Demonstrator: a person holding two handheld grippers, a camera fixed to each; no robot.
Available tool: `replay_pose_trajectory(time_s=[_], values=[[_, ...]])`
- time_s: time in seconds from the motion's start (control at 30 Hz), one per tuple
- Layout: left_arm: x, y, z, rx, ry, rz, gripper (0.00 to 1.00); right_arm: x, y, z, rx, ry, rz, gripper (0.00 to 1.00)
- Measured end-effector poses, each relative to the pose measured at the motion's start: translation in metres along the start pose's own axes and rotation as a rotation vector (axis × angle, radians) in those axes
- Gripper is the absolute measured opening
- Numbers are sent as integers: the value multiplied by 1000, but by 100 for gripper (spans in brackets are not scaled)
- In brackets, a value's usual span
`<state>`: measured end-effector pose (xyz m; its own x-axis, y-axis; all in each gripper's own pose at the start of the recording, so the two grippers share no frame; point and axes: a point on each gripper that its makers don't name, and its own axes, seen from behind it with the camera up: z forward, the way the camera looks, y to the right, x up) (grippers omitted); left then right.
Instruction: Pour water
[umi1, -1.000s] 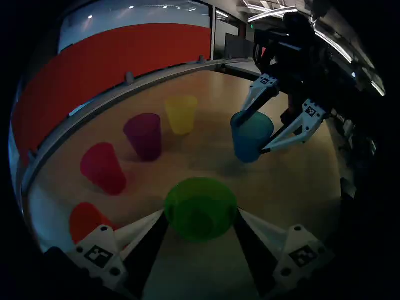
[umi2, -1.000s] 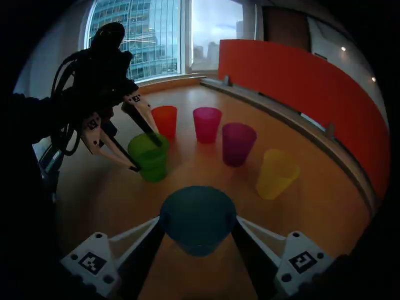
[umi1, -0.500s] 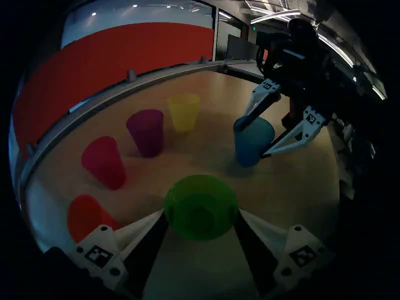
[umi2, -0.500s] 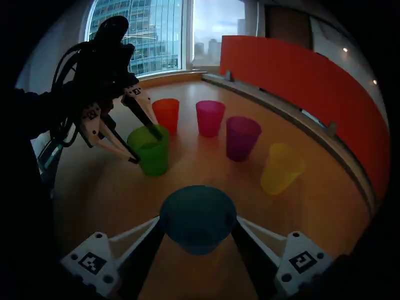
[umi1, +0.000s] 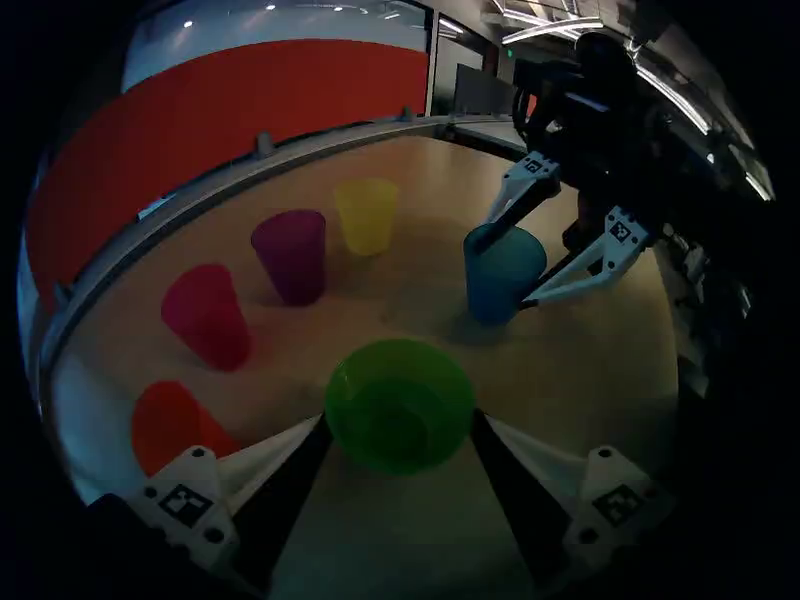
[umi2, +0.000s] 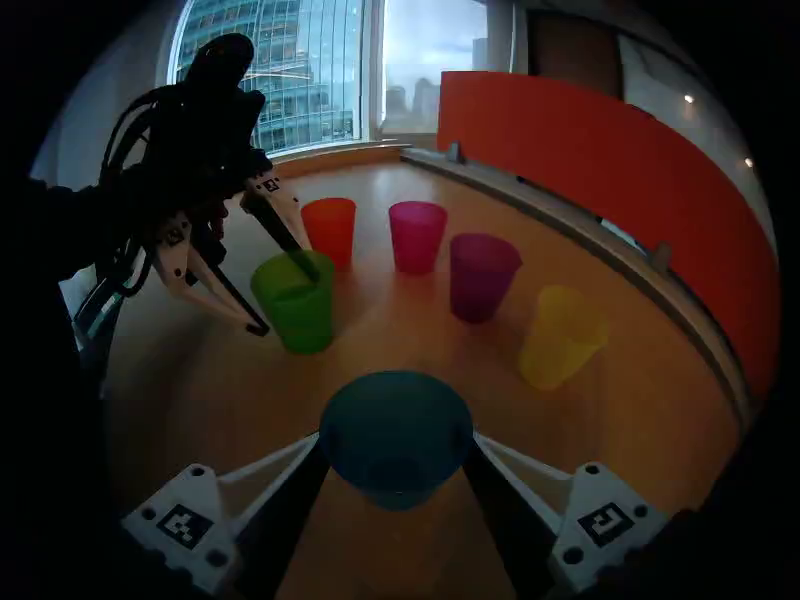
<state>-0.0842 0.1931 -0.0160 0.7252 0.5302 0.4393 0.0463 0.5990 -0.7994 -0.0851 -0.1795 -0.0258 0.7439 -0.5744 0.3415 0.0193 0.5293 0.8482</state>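
Note:
My left gripper is shut on a green cup, both fingers pressing its sides; the cup stands upright and open to the camera. My right gripper is shut on a blue cup in the same way. Across the wooden table, the right gripper view shows the left gripper holding the green cup. The left gripper view shows the right gripper holding the blue cup. I cannot tell whether either cup holds water.
Further cups stand in an arc on the table: orange, magenta, purple and yellow. A rail and a red partition run along the table's far edge. Windows lie beyond.
Both grippers keep their hold. The left gripper with the green cup has shifted slightly up and left in the right gripper view; the blue cup has barely moved.

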Motion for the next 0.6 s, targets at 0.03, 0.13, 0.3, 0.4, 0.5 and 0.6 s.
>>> replay_pose_trajectory(time_s=[0.03, 0.13, 0.3, 0.4, 0.5, 0.6], values=[[-1, 0, 0, 3, -2, 1, 90, 0, 0, 0, -1, 0, 0, 91], [-3, -1, -1, 10, -5, 2, 91, -1, 1, 1, -5, 5, 3, 91], [-9, -1, -4, 11, -10, -7, 92, -4, 1, 0, -8, 7, 15, 91], [-10, 0, -5, 11, -10, -10, 93, -9, 1, -3, -11, 0, 15, 91], [-11, 0, -7, 13, -8, -8, 94, -13, 1, -4, -17, -8, 12, 91], [-10, 1, -8, 13, -9, -7, 95, -15, 1, -3, -20, -10, 12, 91]])
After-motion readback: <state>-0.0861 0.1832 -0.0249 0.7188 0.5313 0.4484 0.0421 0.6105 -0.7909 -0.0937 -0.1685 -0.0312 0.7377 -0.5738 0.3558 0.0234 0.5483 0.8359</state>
